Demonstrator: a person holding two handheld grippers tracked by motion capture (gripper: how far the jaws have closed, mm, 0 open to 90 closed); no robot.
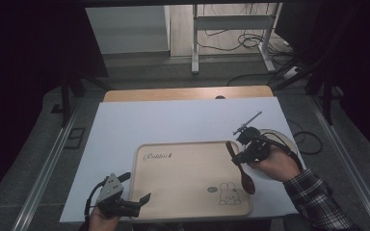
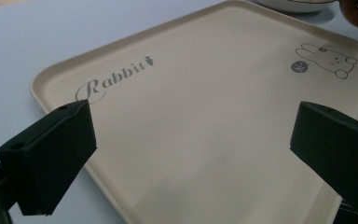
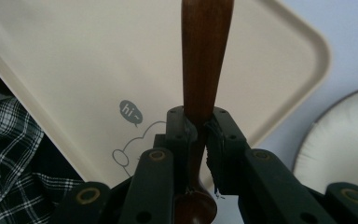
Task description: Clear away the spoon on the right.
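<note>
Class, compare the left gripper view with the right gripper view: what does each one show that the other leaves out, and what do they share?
Left gripper view alone: the word Rabbit printed on the tray, seen between open jaws. Right gripper view alone: the right hand-held gripper shut on the wooden spoon, and a small "hi" bubble. Both: the cream tray, the white plate and a checked sleeve.

Dim room, lit table: soft overhead light is falling on the work surface while the surroundings are sinking into black.

In the high view the white table cover [image 1: 183, 120] is glowing evenly and the room's sides are staying dark; the picture is looking soft and grainy. The tray [image 2: 205, 121] is catching a mild sheen in the left gripper view, where the near black jaws are blurring out of focus. In the right gripper view the wooden spoon [image 3: 205, 60] is showing a faint highlight along its handle.
</note>
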